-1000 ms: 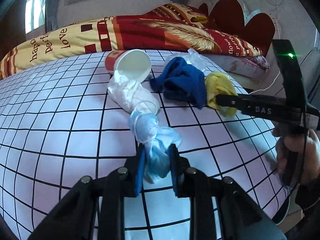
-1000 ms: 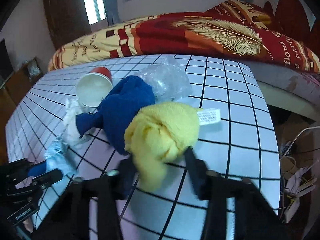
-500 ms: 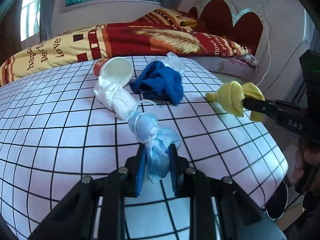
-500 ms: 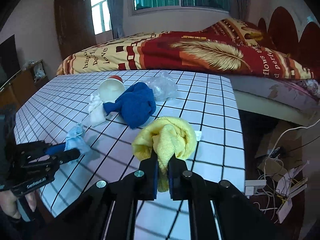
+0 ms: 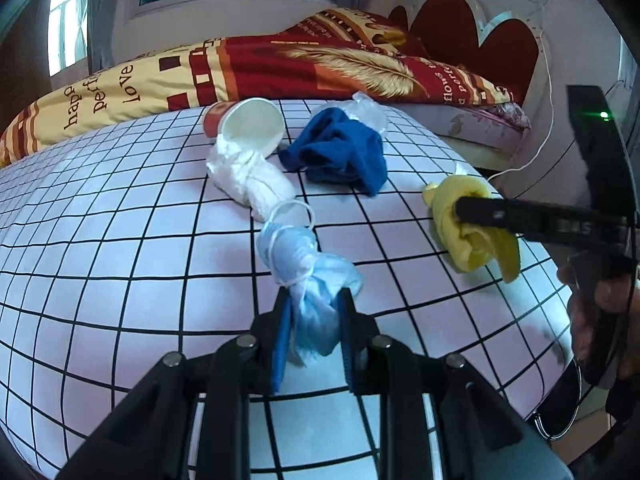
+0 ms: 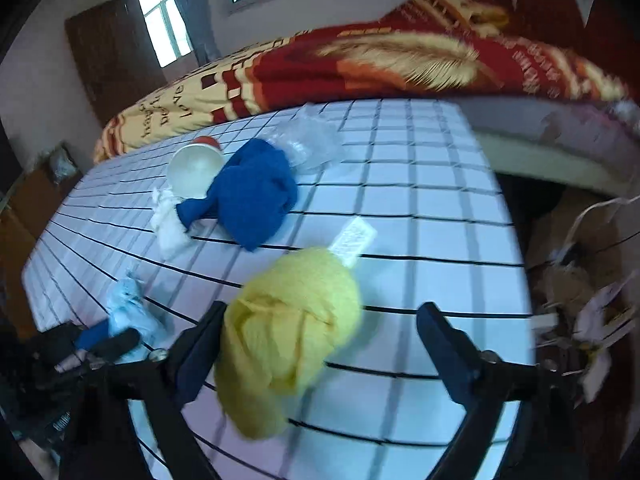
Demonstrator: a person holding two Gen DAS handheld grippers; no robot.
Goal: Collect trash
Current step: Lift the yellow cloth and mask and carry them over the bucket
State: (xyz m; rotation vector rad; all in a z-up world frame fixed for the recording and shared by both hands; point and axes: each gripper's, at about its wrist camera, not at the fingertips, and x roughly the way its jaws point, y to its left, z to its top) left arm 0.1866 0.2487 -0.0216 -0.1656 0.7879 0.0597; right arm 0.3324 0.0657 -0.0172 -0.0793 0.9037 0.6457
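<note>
Two tongs | right tongs [image 6: 320,320] opening, yellow cloth [image 6: 288,332] released | left tongs [image 5: 312,320] still clamp mask [image 5: 308,276]

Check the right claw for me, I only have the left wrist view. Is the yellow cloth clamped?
Observer: No. In the right wrist view the right claw is opening, with its jaws wide apart. The yellow cloth sits between them against one finger only, and the other finger is clear of it.
Operator: Anything past the table edge on that side?
Observer: Yes. There is floor clutter of cables and papers, right beside the table.
</note>
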